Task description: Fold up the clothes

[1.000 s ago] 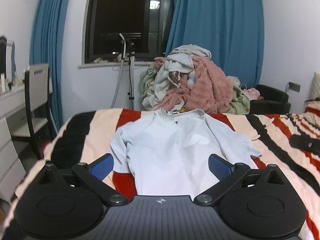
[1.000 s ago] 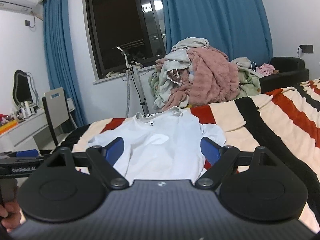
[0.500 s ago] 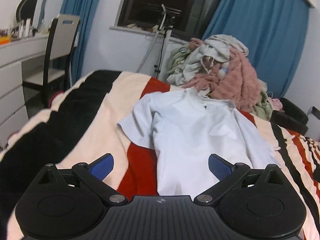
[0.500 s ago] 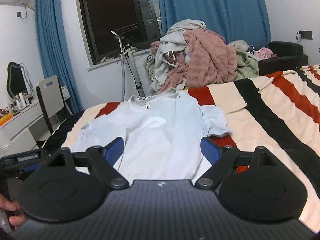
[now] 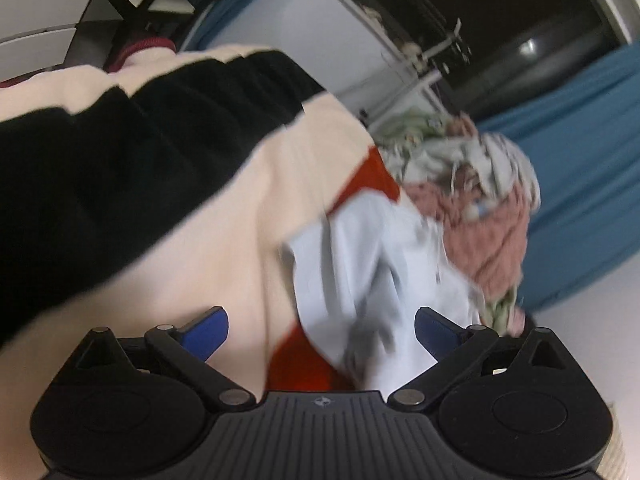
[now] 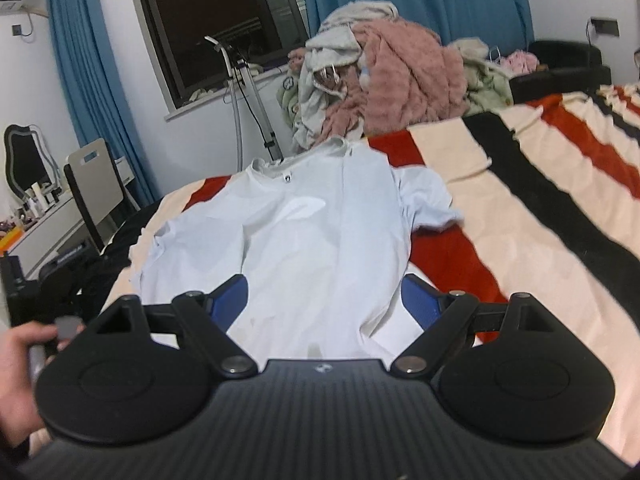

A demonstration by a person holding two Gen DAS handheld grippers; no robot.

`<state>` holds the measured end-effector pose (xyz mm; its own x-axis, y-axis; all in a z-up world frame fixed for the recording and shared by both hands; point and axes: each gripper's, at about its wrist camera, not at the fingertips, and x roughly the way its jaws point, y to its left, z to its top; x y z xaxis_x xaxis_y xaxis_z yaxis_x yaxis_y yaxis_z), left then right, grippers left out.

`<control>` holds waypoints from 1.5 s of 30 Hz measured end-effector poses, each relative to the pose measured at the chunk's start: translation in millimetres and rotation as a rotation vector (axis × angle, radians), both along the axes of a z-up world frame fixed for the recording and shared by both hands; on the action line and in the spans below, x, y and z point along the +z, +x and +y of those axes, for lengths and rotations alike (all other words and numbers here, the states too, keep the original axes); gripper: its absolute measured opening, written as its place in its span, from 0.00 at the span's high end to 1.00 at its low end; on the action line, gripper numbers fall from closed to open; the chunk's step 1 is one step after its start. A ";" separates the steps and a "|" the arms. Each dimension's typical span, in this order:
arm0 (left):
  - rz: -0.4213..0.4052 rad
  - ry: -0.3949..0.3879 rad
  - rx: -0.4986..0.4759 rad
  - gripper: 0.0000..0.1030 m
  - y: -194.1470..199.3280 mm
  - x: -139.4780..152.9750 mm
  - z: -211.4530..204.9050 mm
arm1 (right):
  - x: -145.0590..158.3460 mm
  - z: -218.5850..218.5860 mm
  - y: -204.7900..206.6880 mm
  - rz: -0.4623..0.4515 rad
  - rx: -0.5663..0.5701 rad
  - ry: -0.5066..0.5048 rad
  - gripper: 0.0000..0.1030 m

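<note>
A pale white short-sleeved shirt [image 6: 304,236] lies face up on the striped blanket, collar toward the window, both sleeves spread out. My right gripper [image 6: 324,300] stands open just above the shirt's lower hem, nothing between its blue pads. The left wrist view is blurred and tilted: the shirt [image 5: 360,276] shows at centre right. My left gripper [image 5: 322,330] is open over the shirt's left side and the blanket, holding nothing. A hand [image 6: 24,364] grips the left tool's handle at the lower left of the right wrist view.
The bed is covered by a blanket [image 6: 532,216] striped red, cream and black. A heap of pink, grey and green clothes [image 6: 384,80] is piled beyond the collar. A chair [image 6: 96,188] and a white dressing table [image 6: 44,224] stand to the left, a metal stand [image 6: 248,92] by the window.
My left gripper has swung sharply left and tilted, blurring its view, and now faces the shirt's left edge. My right gripper has dropped closer to the hem. Both stay open.
</note>
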<state>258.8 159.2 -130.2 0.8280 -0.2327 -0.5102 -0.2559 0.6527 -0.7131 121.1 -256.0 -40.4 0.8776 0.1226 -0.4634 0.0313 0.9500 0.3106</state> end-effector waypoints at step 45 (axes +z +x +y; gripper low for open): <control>0.184 0.779 0.282 0.95 265.3 39.4 61.1 | -46.1 0.4 79.7 0.027 -0.065 -0.086 0.18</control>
<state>524.1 220.2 -90.8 0.6903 0.4434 -0.5718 -0.5506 0.8346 -0.0175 200.8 -255.6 -86.5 0.8694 0.0245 -0.4935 0.1012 0.9688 0.2262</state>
